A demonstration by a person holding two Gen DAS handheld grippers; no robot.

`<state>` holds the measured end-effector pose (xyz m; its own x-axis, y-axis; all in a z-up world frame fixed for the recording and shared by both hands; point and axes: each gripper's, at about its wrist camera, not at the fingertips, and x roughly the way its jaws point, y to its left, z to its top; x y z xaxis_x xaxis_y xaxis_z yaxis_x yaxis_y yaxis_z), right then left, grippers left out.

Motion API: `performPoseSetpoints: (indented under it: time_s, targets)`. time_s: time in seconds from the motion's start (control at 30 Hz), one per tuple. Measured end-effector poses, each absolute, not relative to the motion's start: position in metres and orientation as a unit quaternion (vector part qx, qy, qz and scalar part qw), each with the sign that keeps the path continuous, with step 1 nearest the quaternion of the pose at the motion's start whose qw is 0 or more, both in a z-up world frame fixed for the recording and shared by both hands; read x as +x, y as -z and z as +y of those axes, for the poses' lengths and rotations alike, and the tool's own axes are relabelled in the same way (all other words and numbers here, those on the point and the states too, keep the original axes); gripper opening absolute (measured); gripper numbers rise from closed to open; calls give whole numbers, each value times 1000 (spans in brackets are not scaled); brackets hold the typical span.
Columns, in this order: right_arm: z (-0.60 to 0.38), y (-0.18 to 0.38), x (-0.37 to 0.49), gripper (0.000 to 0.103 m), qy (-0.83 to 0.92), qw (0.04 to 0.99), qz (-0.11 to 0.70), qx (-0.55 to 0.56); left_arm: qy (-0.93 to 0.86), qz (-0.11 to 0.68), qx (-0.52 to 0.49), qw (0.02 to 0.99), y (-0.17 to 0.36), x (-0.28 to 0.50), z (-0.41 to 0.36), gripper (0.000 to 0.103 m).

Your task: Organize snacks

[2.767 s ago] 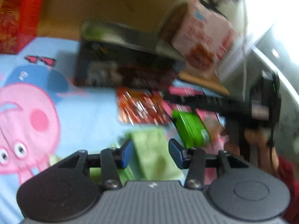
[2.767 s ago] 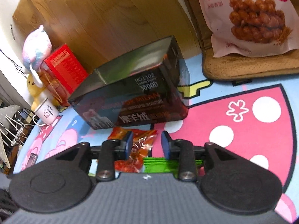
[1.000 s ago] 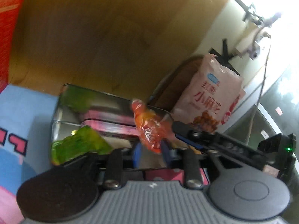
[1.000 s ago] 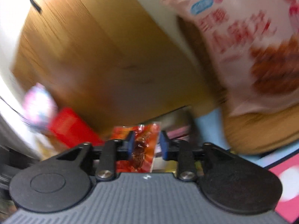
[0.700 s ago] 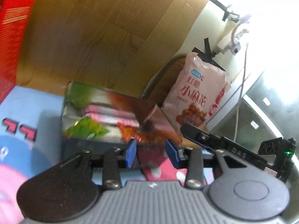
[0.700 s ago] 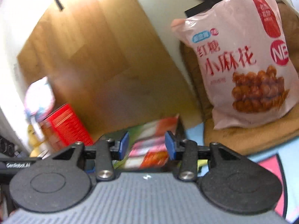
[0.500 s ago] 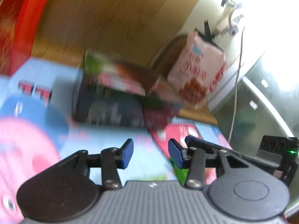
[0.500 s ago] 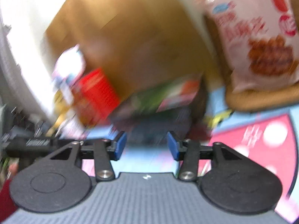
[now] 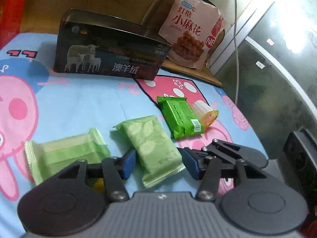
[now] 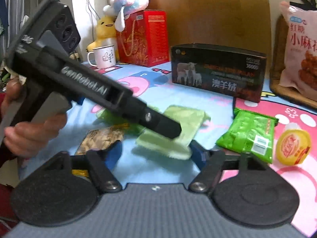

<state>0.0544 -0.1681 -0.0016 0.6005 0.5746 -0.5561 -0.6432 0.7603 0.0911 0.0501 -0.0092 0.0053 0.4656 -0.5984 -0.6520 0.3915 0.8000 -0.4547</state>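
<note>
My left gripper (image 9: 158, 163) is open, its jaws on either side of a pale green snack packet (image 9: 152, 146) lying on the cartoon mat. A second pale green packet (image 9: 65, 154) lies to its left. A bright green packet (image 9: 181, 116) and a small yellow-lidded cup (image 9: 208, 113) lie further right. The dark open box (image 9: 111, 57) stands behind. My right gripper (image 10: 156, 154) is open and empty, low over the mat. In its view the left gripper body (image 10: 95, 91) crosses above the pale packet (image 10: 178, 132), with a brown packet (image 10: 101, 138) to the left.
A big pink snack bag (image 9: 192, 29) leans at the back right on a wooden board. A red gift box (image 10: 144, 37), a white mug (image 10: 103, 56) and plush toys (image 10: 120, 6) stand at the back left. A grey cabinet (image 9: 277, 59) borders the mat's right side.
Both grippers dropped their snacks over the box, opened, and came down and back to the mat. The left now straddles a pale green packet.
</note>
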Motion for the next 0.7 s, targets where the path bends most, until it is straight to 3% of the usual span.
performPoseSetpoints:
  time_s: [0.1,0.17,0.43,0.7]
  targets:
    - [-183,3,53,40,-330,898,287,-56,292,425,-130,847,-8,50,-8,50]
    - [-190,0,48,35,-326,903,275,-55,294,417,-136,849,-12,49,-7,48]
    - [-184,-17,46,33,-308,925,211,-66,291,364,-121,877,-40,56,-8,48]
    - [-172,-45,104,33,-294,939,171,-55,265,319,-103,904,-77,107,-9,48]
